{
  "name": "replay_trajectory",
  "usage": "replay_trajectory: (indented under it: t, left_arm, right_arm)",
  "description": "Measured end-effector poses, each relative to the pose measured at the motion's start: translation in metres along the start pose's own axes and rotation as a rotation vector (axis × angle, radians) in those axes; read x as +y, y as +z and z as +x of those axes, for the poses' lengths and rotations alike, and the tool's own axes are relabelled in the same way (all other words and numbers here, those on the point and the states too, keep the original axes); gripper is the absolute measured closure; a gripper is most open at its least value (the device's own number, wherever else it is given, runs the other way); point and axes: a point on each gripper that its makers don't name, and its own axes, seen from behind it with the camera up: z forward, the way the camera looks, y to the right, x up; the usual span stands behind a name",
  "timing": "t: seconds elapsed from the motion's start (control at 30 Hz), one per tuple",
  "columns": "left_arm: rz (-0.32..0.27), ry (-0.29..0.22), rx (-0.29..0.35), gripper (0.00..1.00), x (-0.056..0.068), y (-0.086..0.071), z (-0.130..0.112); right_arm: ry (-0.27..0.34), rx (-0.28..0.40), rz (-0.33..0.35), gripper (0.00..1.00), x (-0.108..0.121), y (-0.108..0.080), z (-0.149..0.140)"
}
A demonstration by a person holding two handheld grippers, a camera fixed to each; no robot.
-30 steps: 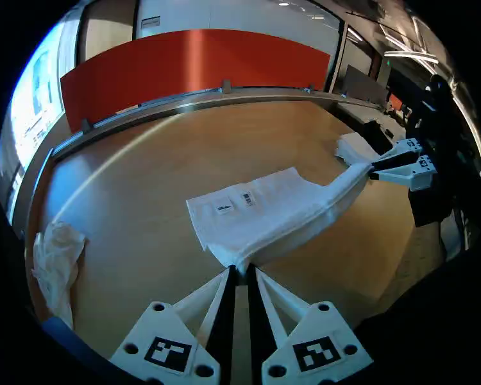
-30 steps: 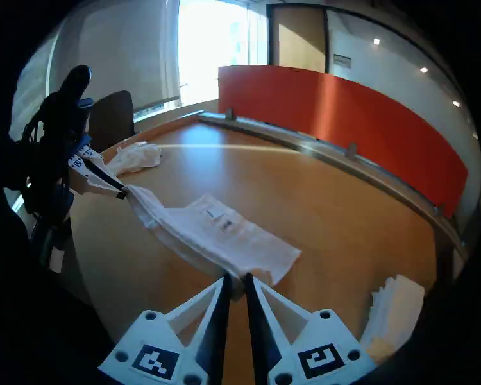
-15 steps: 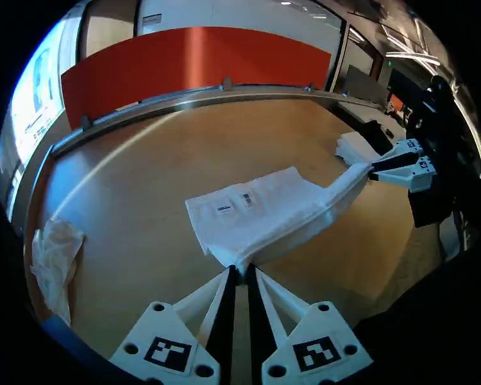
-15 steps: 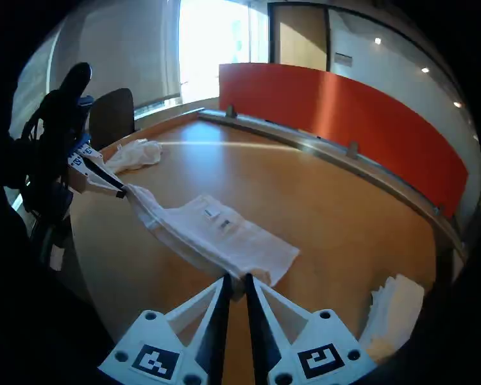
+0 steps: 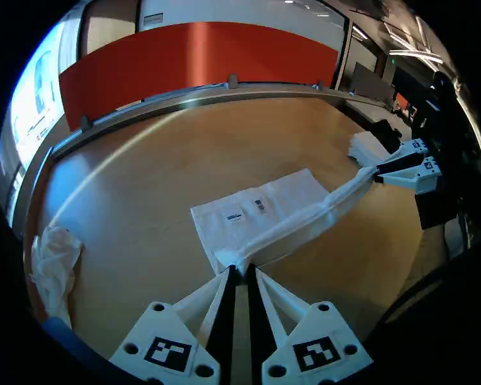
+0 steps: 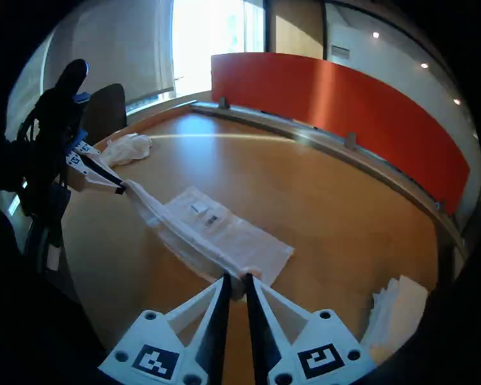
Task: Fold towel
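Observation:
A white towel [image 5: 266,212] [image 6: 218,234] with two small labels lies partly on the wooden table [image 5: 176,160] [image 6: 317,199]. Its near edge is lifted off the wood and pulled taut between the two grippers. My left gripper [image 5: 240,271] is shut on one corner of that edge. In the same view the right gripper [image 5: 376,173] pinches the other corner at the far right. In the right gripper view my right gripper [image 6: 236,280] is shut on its corner, and the left gripper [image 6: 120,187] grips the far end at the left.
A crumpled white cloth [image 5: 51,263] [image 6: 126,147] lies near one table edge. A stack of folded white towels [image 5: 369,146] [image 6: 397,308] sits by the other side. An orange divider panel [image 5: 195,61] [image 6: 343,109] runs along the far edge. A dark chair [image 6: 109,112] stands behind the table.
Both grippers have risen and drawn the held edge tighter. More of the towel now hangs off the table as a narrow taut band, and the flat part looks smaller.

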Motion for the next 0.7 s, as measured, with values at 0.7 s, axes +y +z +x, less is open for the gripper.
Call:
replay_trajectory:
  t: [0.7]
  left_arm:
    - [0.035,0.019,-0.064,0.87,-0.025,0.057,0.003]
  right_arm:
    - [0.046,-0.061,-0.02,0.83,0.024,0.047,-0.011]
